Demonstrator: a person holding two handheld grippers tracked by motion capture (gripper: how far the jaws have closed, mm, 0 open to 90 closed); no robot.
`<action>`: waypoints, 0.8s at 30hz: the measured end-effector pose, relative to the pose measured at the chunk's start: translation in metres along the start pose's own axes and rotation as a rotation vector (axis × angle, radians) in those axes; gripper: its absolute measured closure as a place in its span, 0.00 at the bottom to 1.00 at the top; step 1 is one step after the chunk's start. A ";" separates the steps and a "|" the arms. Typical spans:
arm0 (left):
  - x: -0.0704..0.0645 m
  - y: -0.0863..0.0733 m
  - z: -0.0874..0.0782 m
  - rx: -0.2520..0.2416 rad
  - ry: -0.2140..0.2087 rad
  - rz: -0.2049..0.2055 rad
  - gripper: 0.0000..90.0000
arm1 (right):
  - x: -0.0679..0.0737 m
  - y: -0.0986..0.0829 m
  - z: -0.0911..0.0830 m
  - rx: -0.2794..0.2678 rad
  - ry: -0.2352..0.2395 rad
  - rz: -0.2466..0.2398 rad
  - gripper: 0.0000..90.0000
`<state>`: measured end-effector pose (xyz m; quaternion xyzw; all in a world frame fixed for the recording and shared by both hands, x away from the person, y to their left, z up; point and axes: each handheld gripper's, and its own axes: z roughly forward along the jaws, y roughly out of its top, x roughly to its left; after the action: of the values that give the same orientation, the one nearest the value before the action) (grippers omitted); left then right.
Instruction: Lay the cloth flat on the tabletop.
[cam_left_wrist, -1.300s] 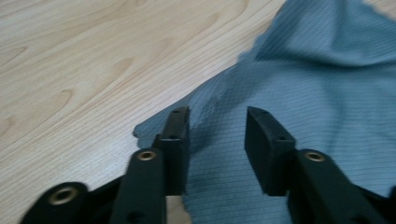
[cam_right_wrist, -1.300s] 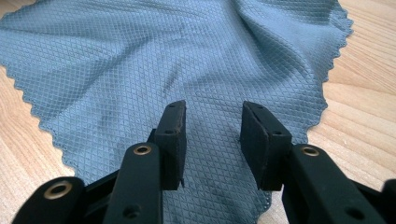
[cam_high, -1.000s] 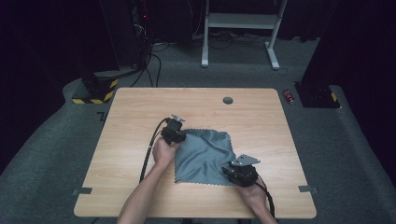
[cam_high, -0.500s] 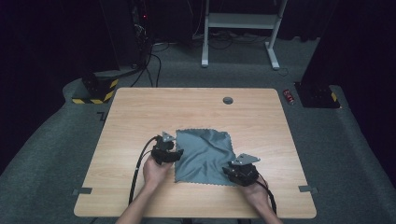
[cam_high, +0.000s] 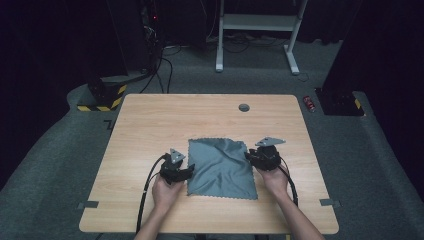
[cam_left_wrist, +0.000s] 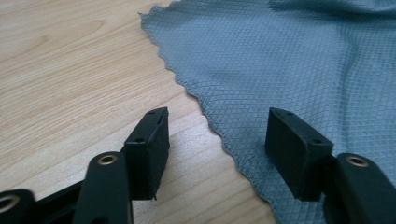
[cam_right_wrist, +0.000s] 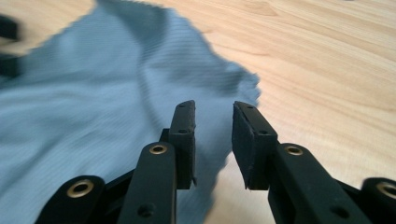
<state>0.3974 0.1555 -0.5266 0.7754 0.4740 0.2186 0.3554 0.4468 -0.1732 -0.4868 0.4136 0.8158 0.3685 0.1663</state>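
Note:
A grey-blue cloth (cam_high: 220, 167) lies spread flat on the wooden table (cam_high: 200, 117), a little rumpled toward its far side. My left gripper (cam_high: 186, 171) sits low at the cloth's left edge. In the left gripper view the left gripper (cam_left_wrist: 217, 116) is wide open, and the scalloped hem of the cloth (cam_left_wrist: 289, 60) runs between its jaws. My right gripper (cam_high: 250, 156) is at the cloth's right edge near the far corner. In the right gripper view the right gripper (cam_right_wrist: 213, 106) is open by a narrow gap above the hem of the cloth (cam_right_wrist: 93, 107), holding nothing.
A round cable hole (cam_high: 244, 107) is set in the table near its far edge. Grey tape strips (cam_high: 88, 204) mark the front corners. A small red object (cam_high: 310, 103) lies on the carpet to the right, beside dark equipment.
My left gripper has drawn back from the cloth's far left corner to the middle of its left edge. My right gripper has moved from the near right corner up the right edge.

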 end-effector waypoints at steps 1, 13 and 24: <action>0.000 0.000 0.000 0.000 0.000 0.000 0.43 | -0.002 0.003 0.007 0.010 -0.010 0.006 0.77; 0.000 0.000 0.000 0.002 0.001 0.003 0.43 | -0.018 0.020 0.059 0.090 -0.106 0.093 0.83; 0.000 0.000 0.000 0.003 0.001 0.003 0.43 | -0.030 0.034 0.040 0.048 -0.203 0.043 0.99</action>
<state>0.3976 0.1559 -0.5265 0.7765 0.4732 0.2188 0.3540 0.5071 -0.1654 -0.4895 0.4700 0.7943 0.3084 0.2304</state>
